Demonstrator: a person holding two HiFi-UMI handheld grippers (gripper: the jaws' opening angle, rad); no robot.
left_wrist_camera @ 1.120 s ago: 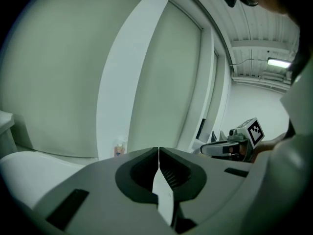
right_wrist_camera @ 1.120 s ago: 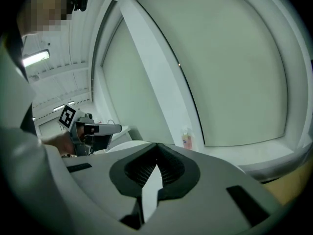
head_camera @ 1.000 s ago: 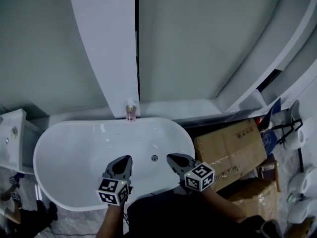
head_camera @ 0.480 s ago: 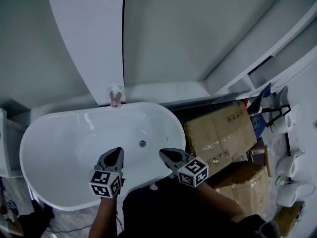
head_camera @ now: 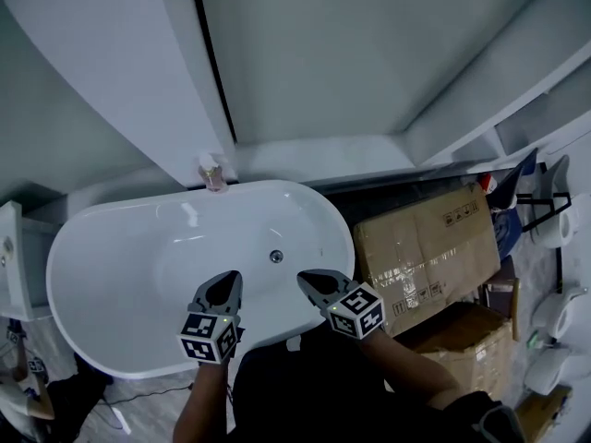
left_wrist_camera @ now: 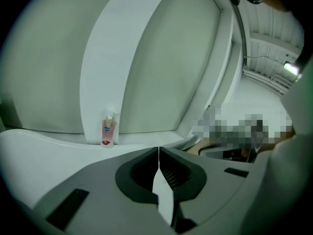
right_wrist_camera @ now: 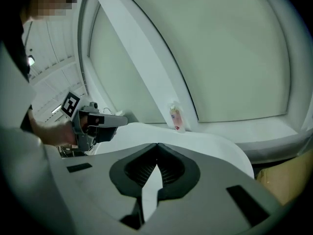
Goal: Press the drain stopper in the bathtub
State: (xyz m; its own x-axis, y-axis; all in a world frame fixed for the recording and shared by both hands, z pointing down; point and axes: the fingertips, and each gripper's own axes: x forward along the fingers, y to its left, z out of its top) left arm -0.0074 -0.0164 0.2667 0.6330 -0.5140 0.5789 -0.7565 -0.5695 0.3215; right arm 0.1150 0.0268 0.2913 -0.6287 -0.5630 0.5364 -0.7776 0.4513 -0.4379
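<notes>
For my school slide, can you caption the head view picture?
Left gripper and right gripper, both shut, hover above the white bathtub near its drain stopper.

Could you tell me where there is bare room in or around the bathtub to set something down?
The bathtub floor is bare left of the drain stopper, out to the far end. The ledge behind it is free right of the bottle. Right of the bathtub is crowded with cardboard boxes.
</notes>
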